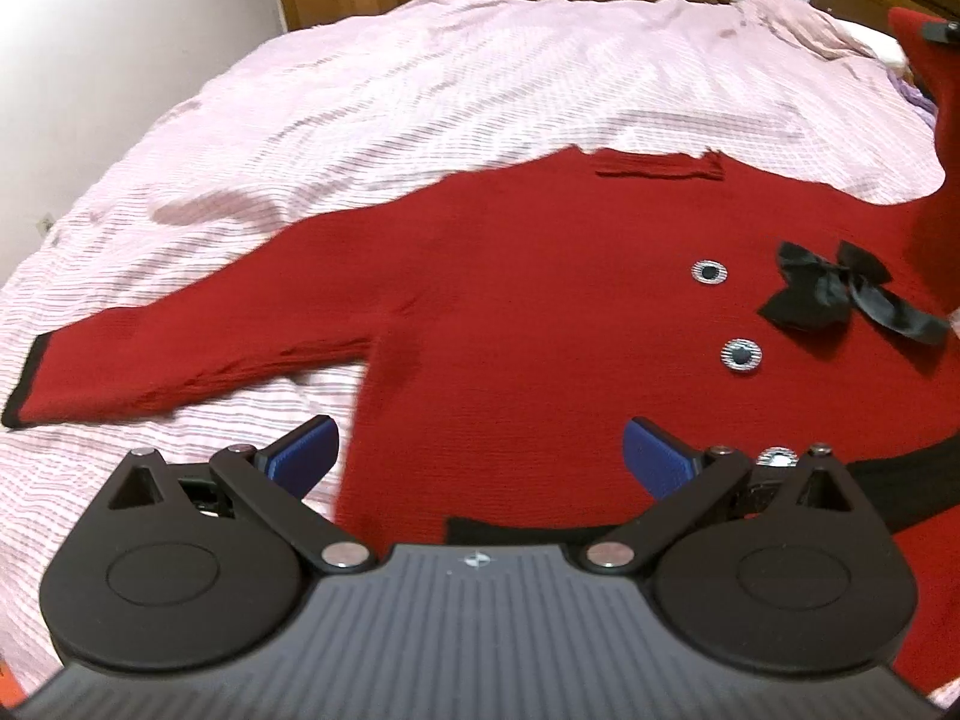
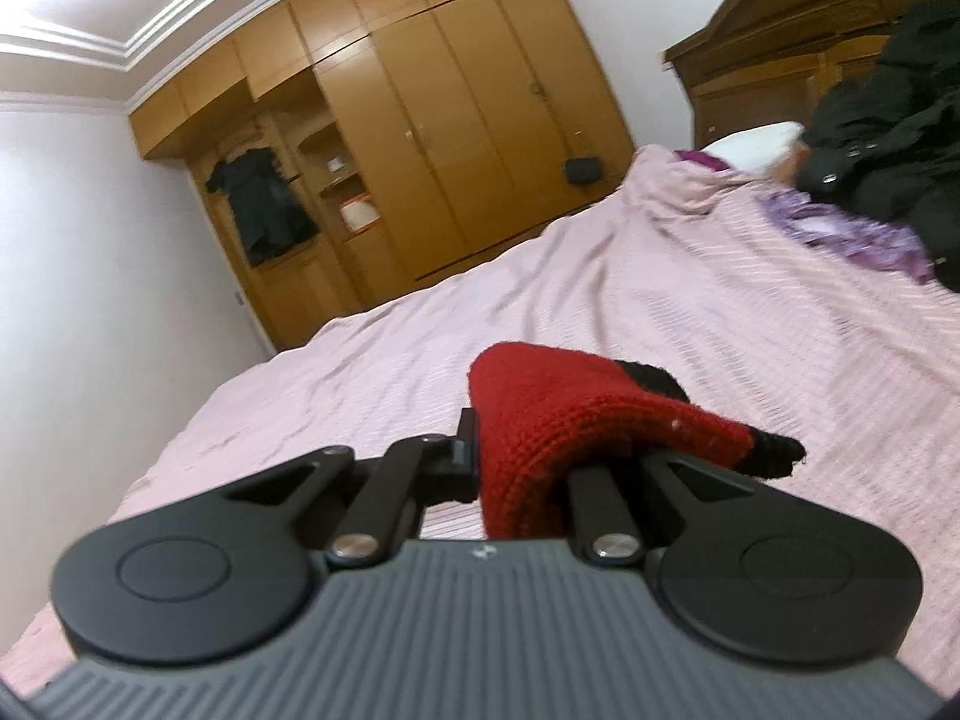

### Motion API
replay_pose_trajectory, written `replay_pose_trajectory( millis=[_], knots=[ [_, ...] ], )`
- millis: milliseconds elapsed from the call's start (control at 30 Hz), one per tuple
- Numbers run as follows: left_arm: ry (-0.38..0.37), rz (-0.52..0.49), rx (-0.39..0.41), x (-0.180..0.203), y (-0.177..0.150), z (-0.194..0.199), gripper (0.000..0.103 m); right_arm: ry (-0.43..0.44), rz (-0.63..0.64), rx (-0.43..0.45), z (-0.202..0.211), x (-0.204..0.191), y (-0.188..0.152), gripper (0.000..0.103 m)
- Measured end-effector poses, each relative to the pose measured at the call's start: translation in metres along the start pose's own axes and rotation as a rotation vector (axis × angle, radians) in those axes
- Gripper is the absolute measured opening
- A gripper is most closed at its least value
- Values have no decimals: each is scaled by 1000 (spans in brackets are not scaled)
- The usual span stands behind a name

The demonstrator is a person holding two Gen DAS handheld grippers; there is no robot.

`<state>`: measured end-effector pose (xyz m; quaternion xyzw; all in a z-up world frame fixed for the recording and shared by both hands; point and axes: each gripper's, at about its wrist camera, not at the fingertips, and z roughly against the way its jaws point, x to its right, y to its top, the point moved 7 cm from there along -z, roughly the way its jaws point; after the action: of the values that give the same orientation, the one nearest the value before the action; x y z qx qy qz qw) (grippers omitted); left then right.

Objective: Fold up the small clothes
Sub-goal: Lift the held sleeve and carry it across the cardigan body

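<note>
A small red knit sweater (image 1: 540, 300) lies flat on the pink bedspread (image 1: 360, 90), with a black bow (image 1: 840, 294) and two silver buttons on its chest. Its left sleeve (image 1: 168, 360), black at the cuff, stretches out toward the left. My left gripper (image 1: 480, 450) hangs above the sweater's lower hem, open, its blue pads (image 1: 306, 450) wide apart with nothing between them. In the right wrist view my right gripper (image 2: 540, 450) is shut on the other sleeve (image 2: 570, 420), red with a black cuff, lifted above the bed. That raised sleeve (image 1: 936, 138) also shows at the far right of the left wrist view.
A wooden wardrobe (image 2: 420, 138) stands beyond the bed's far side, with a dark garment hanging in it. A wooden headboard (image 2: 810, 42) is at the right. Dark clothes (image 2: 888, 138) and a purple garment (image 2: 852, 234) lie piled near the pillow.
</note>
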<state>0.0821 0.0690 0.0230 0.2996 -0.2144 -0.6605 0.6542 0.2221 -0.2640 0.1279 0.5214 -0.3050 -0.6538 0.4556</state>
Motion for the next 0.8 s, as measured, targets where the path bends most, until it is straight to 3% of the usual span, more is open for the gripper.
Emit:
replay_pose_trajectory(
  millis=[167,367,567,800],
  knots=[
    [22,43,12,-27,-2,1,103,54,20,-16,-23,-48,-29,12],
    [25,86,-5,-50,-11,-4,103,105,74,-128,-49,-96,-94,12],
    [14,125,-26,-59,-20,-15,103,115,156,-269,-71,-120,-163,12],
    [-5,164,-34,-63,-24,-23,103,103,197,-395,-85,-138,-201,15]
  ],
)
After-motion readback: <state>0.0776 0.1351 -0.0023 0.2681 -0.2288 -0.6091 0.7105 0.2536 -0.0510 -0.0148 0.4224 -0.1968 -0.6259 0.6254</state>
